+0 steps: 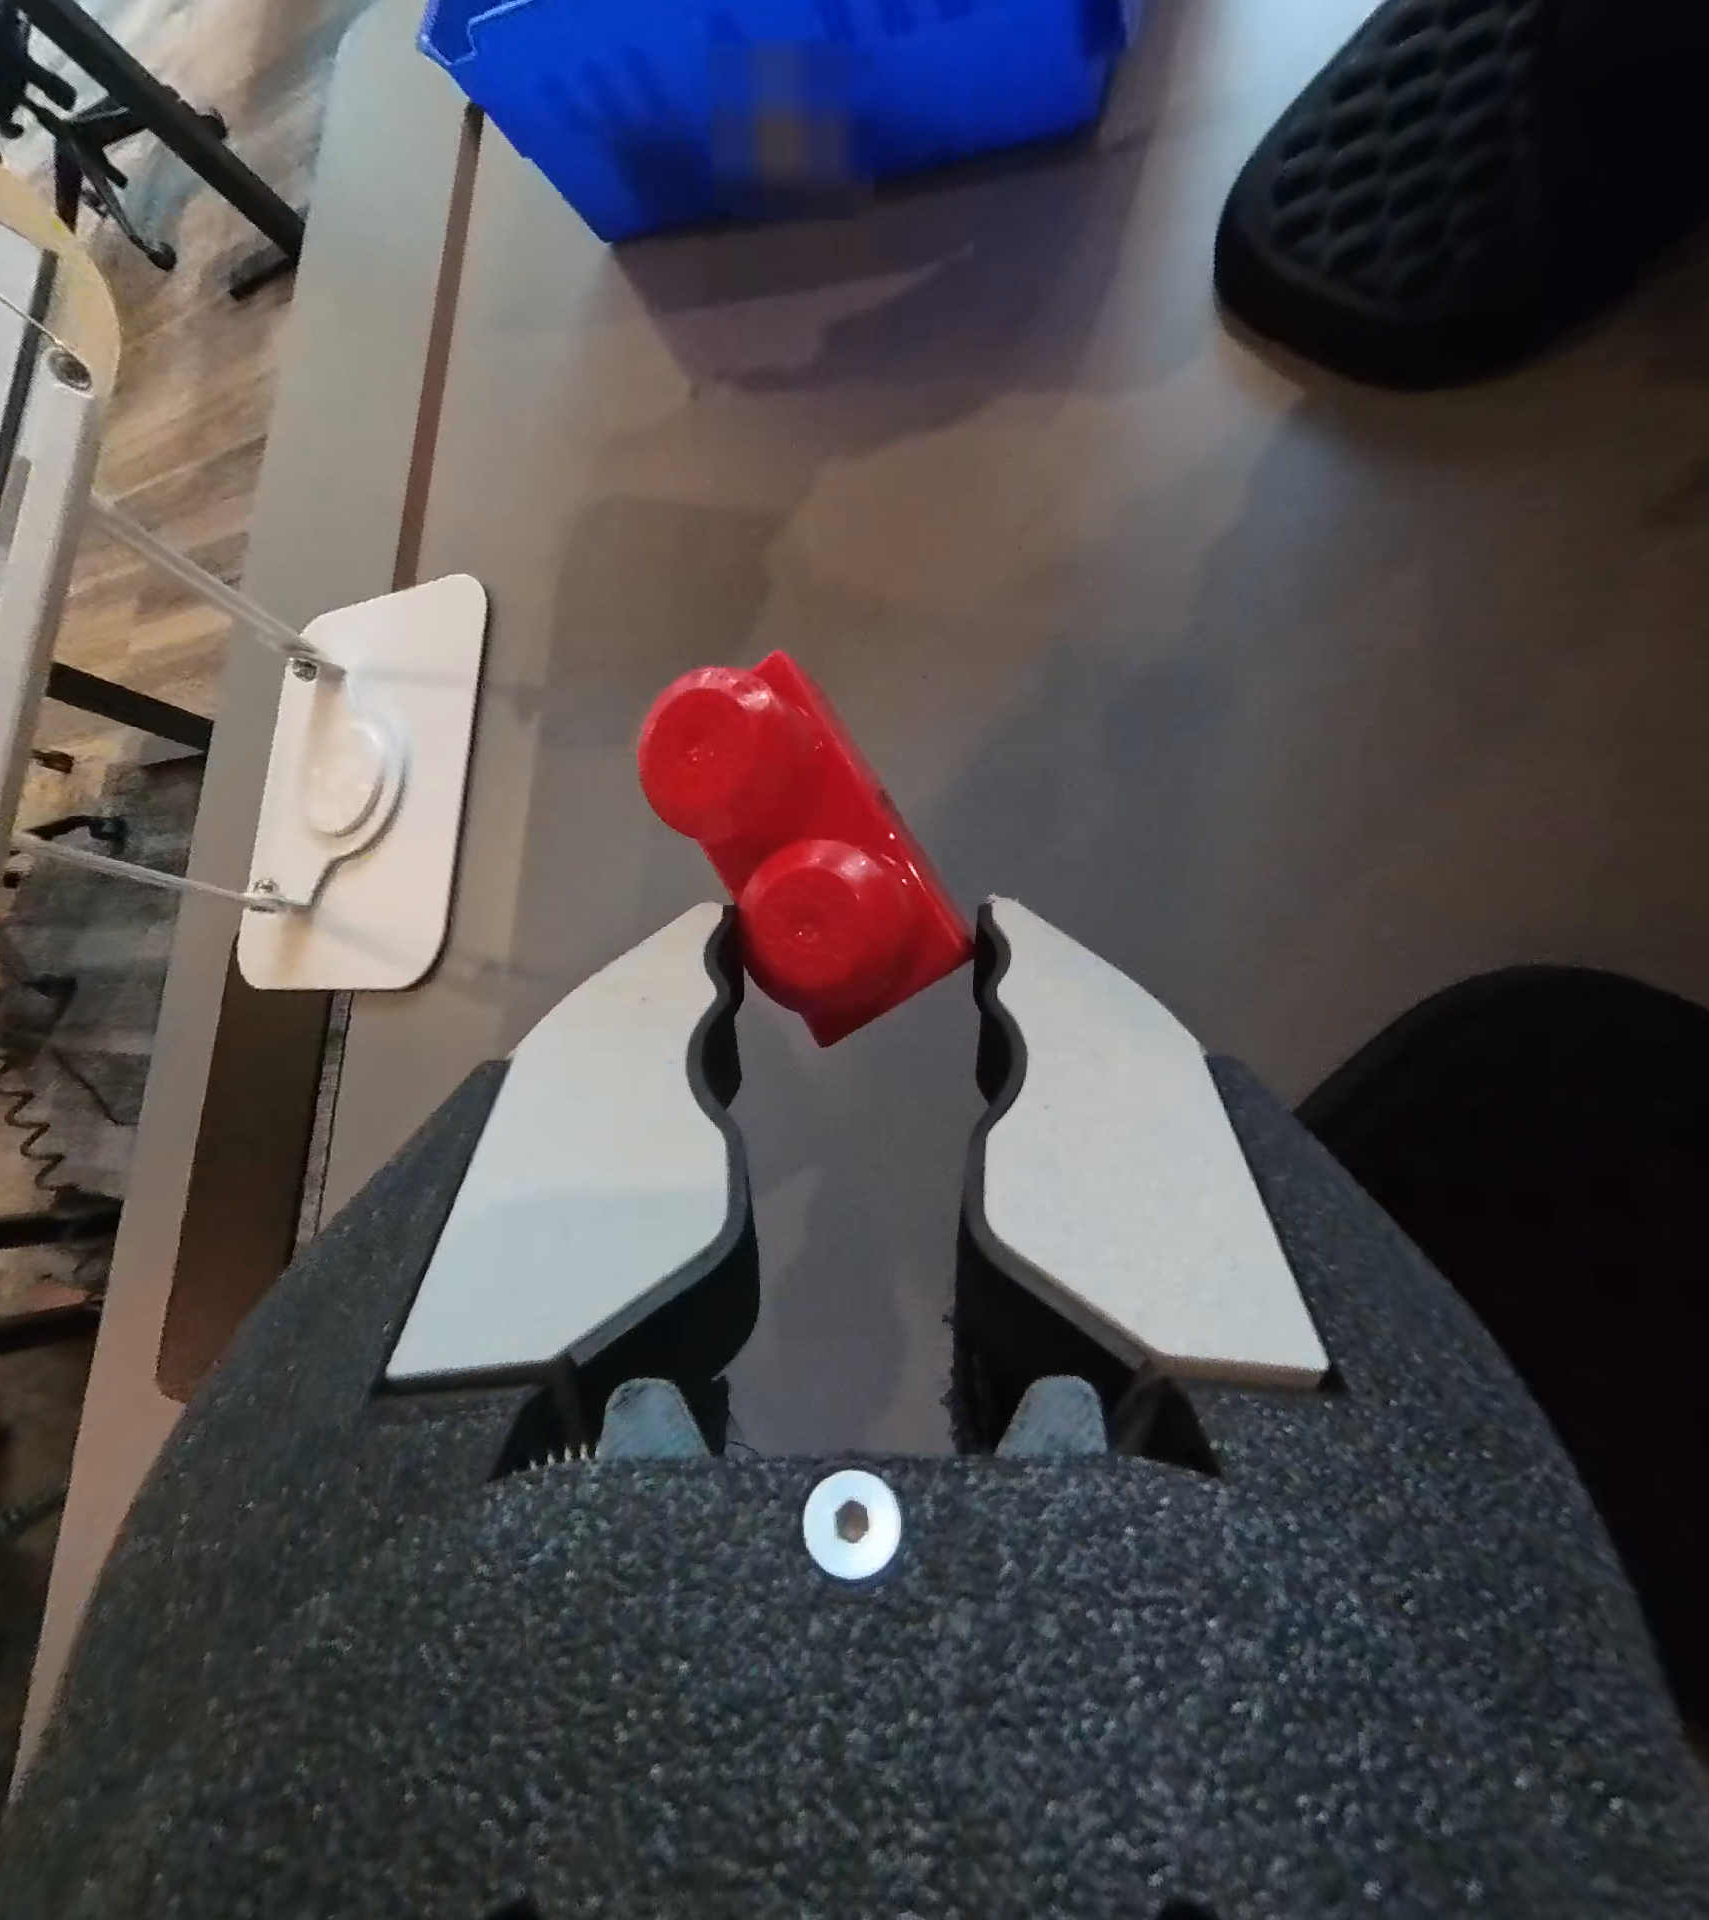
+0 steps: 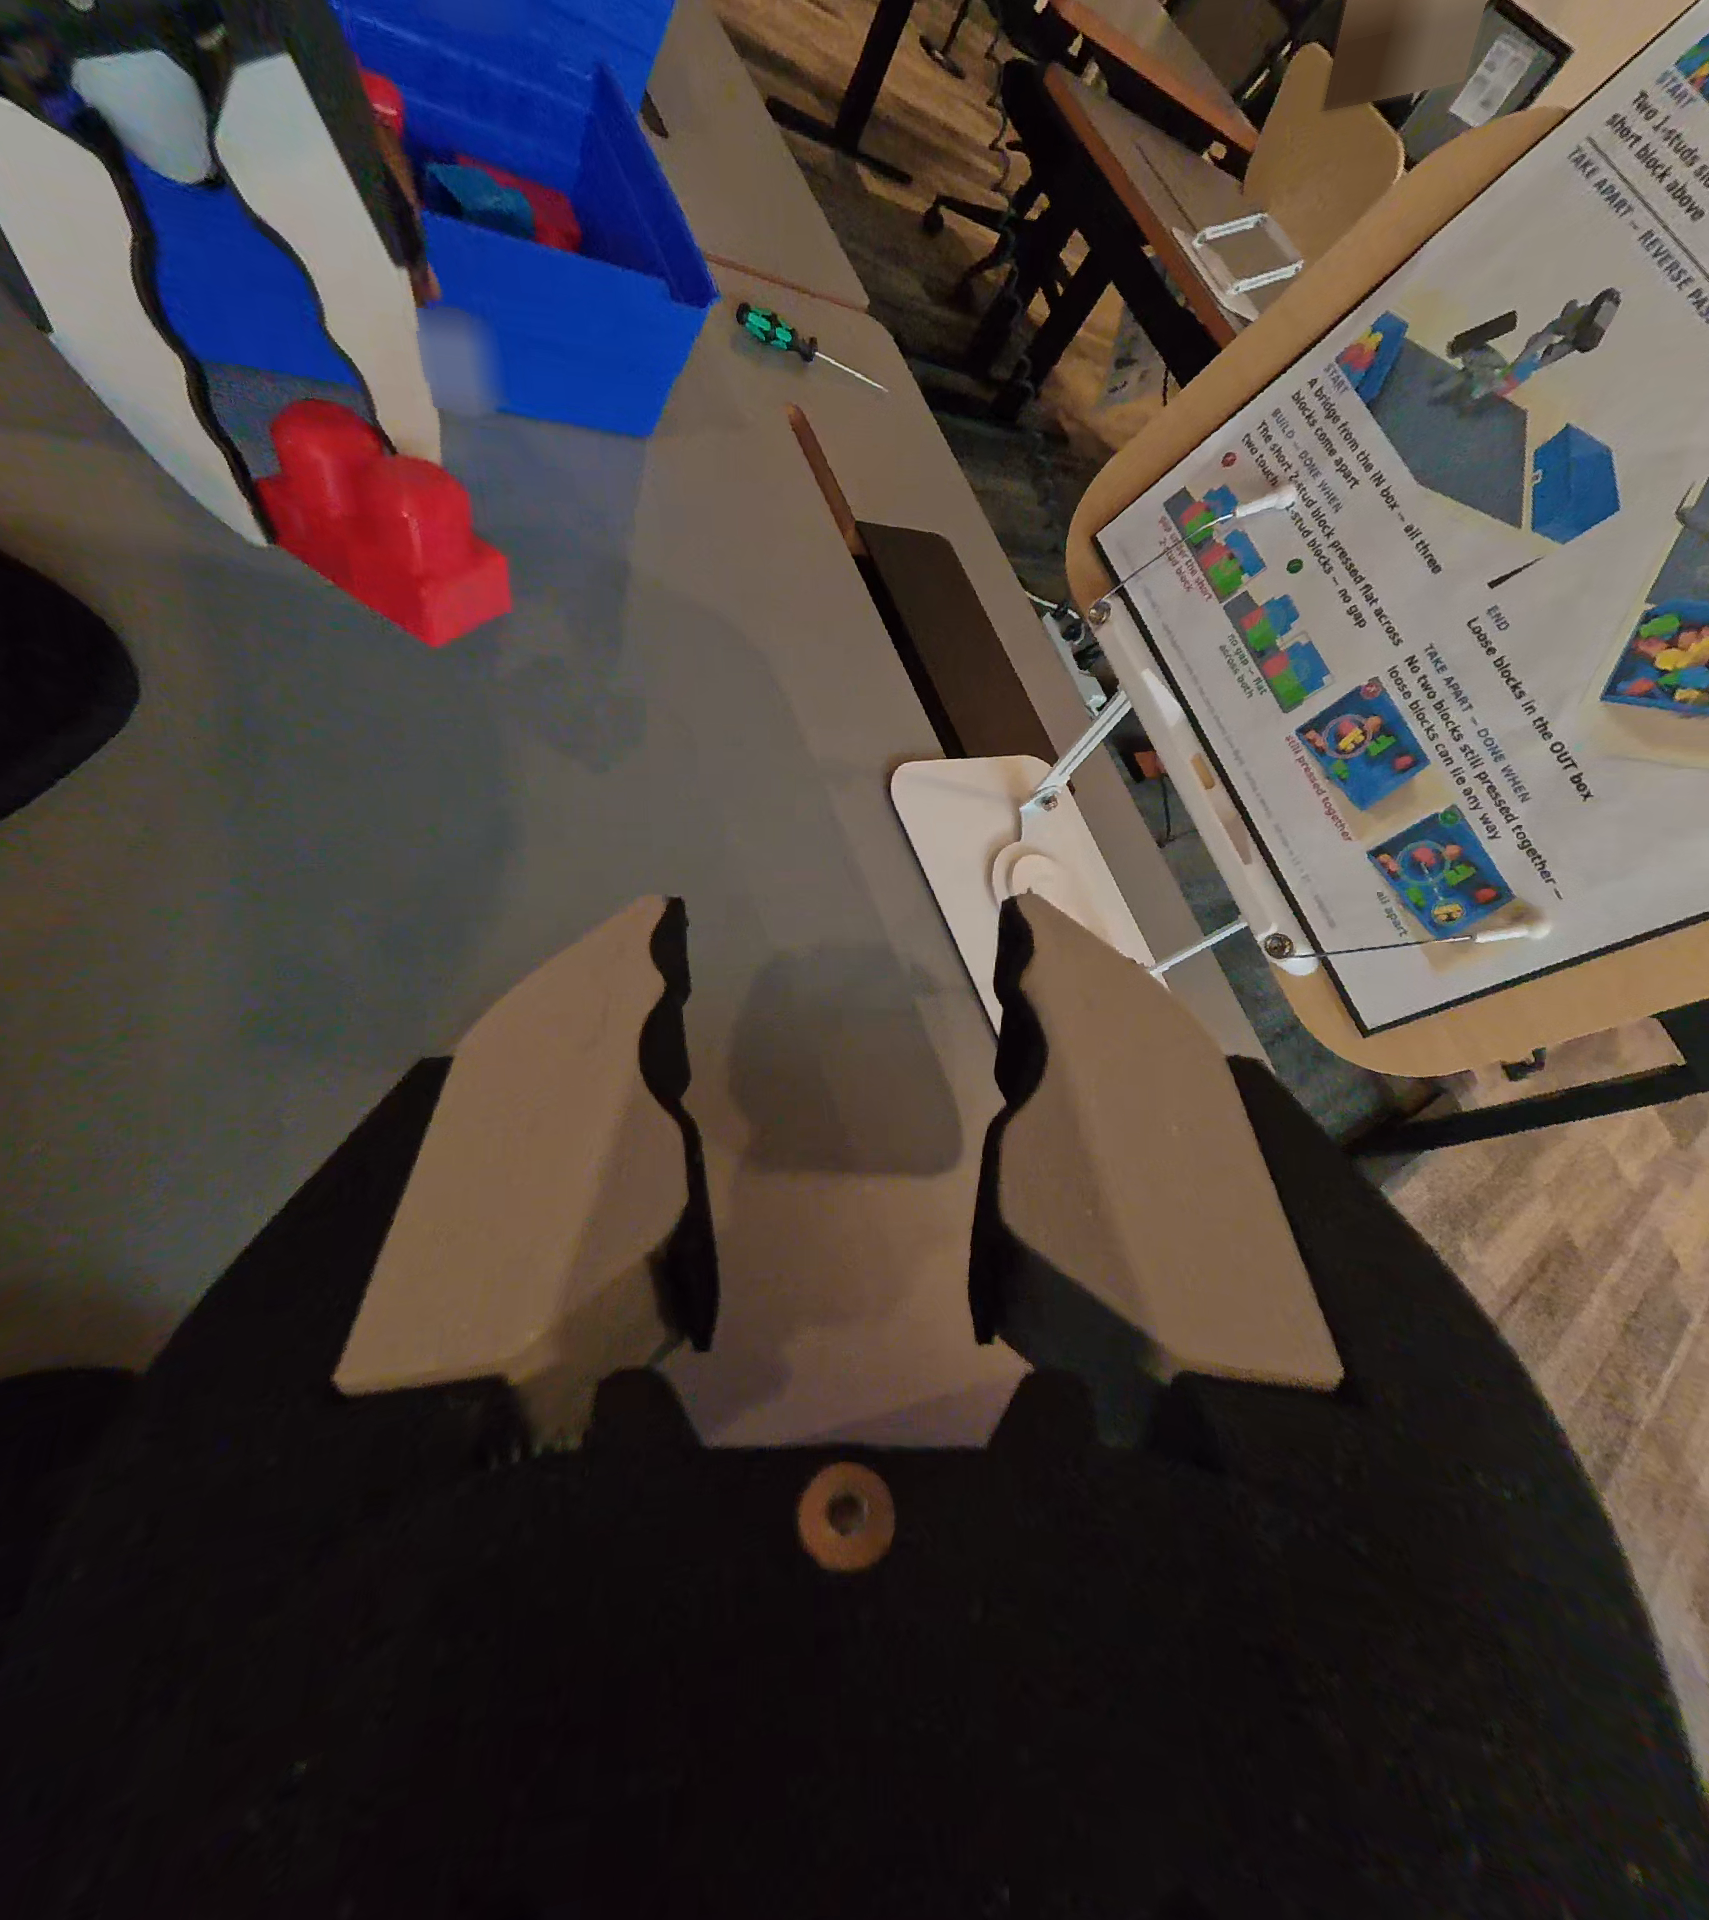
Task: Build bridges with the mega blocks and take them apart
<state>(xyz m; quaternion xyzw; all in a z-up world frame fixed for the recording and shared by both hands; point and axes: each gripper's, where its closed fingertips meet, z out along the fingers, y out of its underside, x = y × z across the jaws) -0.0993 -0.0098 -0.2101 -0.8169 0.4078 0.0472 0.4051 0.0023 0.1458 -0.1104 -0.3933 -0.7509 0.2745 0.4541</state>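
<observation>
Between the tips of the left gripper (image 1: 855, 920) sits a red block (image 1: 800, 847), a two-stud piece turned so its studs face the camera. One stud presses the left fingertip and the block's edge meets the right one, so the claw is clamped on the block. From this view alone you cannot tell whether the block rests on the grey table (image 1: 1089, 644) or hangs above it.

The right wrist view settles that: the left gripper (image 2: 330, 499) stands almost upright with its tips down, and the block (image 2: 382, 530) lies at them on the table (image 2: 414, 831), studs pointing up. That view also looks into the blue bin (image 2: 559, 301) just behind, where more blocks (image 2: 507, 208), red and blue, lie; the left view shows only the bin's outer wall (image 1: 777, 104).

The right gripper (image 2: 839, 914) hovers near the table's edge, fingers spread, nothing between them. Only its view shows a green-and-black screwdriver (image 2: 798, 343) beside the bin and an instruction sheet (image 2: 1515, 582) on a tilted board off to the right. The white stand base (image 1: 362, 790) shows in both, touching the table's edge. Only the left view shows a black mesh object (image 1: 1494, 197) right of the bin.
</observation>
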